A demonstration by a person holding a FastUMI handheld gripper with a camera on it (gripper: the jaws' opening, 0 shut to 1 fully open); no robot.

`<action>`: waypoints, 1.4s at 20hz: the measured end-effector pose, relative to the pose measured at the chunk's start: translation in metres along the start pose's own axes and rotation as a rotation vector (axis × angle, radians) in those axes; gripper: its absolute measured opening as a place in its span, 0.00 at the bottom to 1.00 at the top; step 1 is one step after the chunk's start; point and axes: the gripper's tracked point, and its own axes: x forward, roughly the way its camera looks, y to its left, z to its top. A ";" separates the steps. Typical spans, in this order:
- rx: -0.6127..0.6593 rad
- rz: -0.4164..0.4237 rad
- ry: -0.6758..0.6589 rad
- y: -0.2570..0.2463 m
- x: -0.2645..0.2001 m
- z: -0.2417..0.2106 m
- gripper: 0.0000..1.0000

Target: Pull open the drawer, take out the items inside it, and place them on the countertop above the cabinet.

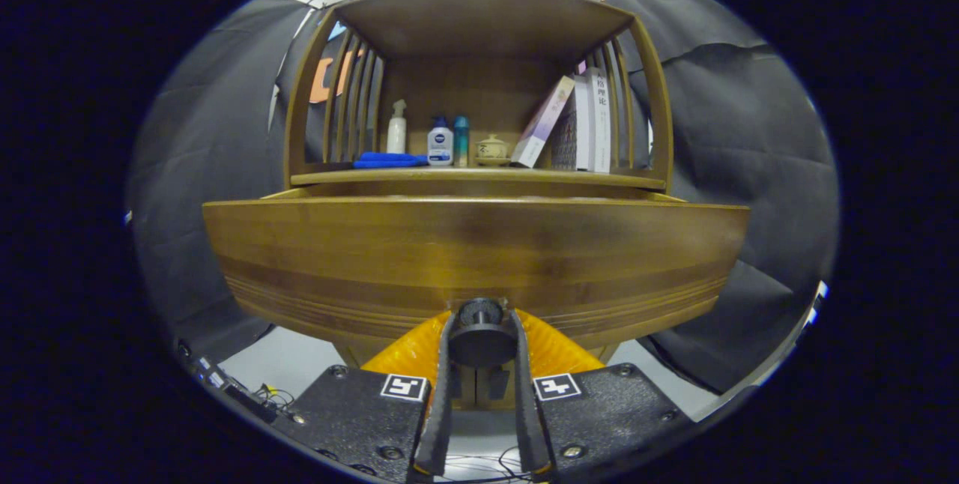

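I have the gripper (482,342) level and pointing straight ahead, its two fingers (443,379) drawn in close and nearly parallel, both pressing on the sides of the round drawer knob (480,334) clamped between their tips.

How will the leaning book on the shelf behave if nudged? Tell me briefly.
The leaning book is propped tilted against upright books, so a nudge would probably slide or topple it. It looks thin, so likely light. The claw is shut on the drawer knob, well below it.
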 end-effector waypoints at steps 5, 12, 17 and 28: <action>0.004 0.009 0.019 0.004 -0.016 -0.010 0.38; 0.007 0.012 0.038 0.004 -0.040 -0.019 0.39; 0.021 0.013 0.048 0.005 -0.049 -0.023 0.39; -0.031 0.055 0.064 0.006 -0.062 -0.023 0.57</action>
